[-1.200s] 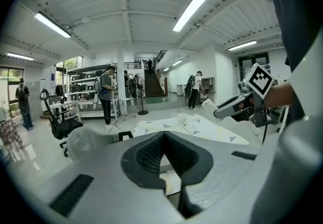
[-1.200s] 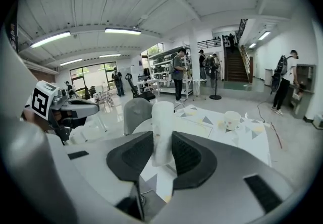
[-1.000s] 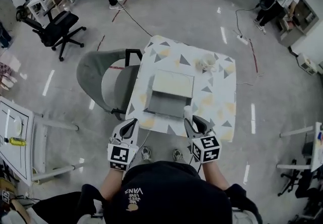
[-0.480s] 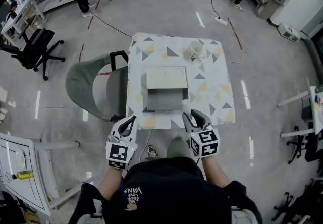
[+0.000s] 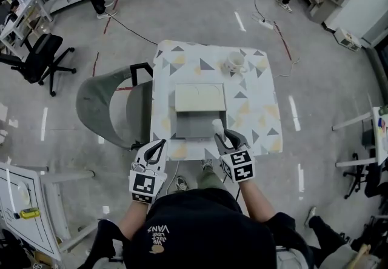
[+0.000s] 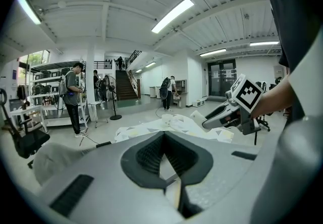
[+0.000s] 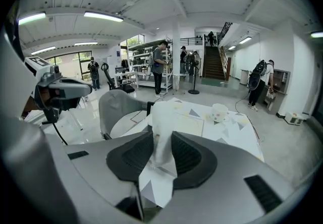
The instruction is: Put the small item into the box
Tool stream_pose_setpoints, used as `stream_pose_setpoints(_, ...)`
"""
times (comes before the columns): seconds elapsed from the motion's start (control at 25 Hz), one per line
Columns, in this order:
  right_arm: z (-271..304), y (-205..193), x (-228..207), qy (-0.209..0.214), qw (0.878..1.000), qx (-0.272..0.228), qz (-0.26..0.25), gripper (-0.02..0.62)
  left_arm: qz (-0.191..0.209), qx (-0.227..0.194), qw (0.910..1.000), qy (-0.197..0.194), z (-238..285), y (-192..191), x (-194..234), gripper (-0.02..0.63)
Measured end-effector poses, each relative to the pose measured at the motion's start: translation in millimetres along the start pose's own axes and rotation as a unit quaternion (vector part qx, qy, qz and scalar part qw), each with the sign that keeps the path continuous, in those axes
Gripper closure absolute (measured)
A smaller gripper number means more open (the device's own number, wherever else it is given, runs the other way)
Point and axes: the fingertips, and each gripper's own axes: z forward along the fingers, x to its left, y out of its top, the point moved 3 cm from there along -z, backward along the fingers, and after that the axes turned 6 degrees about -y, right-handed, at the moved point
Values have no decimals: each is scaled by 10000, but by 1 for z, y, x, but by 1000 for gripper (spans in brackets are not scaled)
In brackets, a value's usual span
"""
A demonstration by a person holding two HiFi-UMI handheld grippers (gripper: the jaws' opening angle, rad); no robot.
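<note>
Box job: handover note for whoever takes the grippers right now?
Left gripper: shut, empty, just off the near edge of the table.
Right gripper: shut on the white small item, held upright by the near right corner of the box.
Box: open on the table, looks empty inside.
Done: item gripped.
Left: carry it over the box, lower, release.

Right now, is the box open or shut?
Open: the box shows its grey inside, and its lid is laid back behind it.
</note>
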Motion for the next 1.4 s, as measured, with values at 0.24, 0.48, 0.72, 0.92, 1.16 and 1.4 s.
stream_pose_setpoints(0.24,41,-8,-10,124,9993,257,-255,482,-84,1,9999,95,10,5,2,600)
stream_pose_setpoints(0.48,75,-23,-11,298,9963,594,-551,482,-158,37,9996,221,14,4,4,600)
stream_pose_setpoints(0.72,107,-37,-8,481,9907,868,-928,482,-230,84,9991,348,15,1,8,600)
stream_pose_setpoints(0.92,125,-42,-1,673,9835,1122,-1253,482,-294,124,9983,497,12,-1,11,600)
stream_pose_setpoints(1.16,146,-50,8,874,9736,1395,-1583,482,-379,202,9962,755,3,-7,17,600)
stream_pose_setpoints(1.4,163,-59,12,1018,9626,1650,-1891,482,-517,246,9933,1001,-4,-14,18,600)
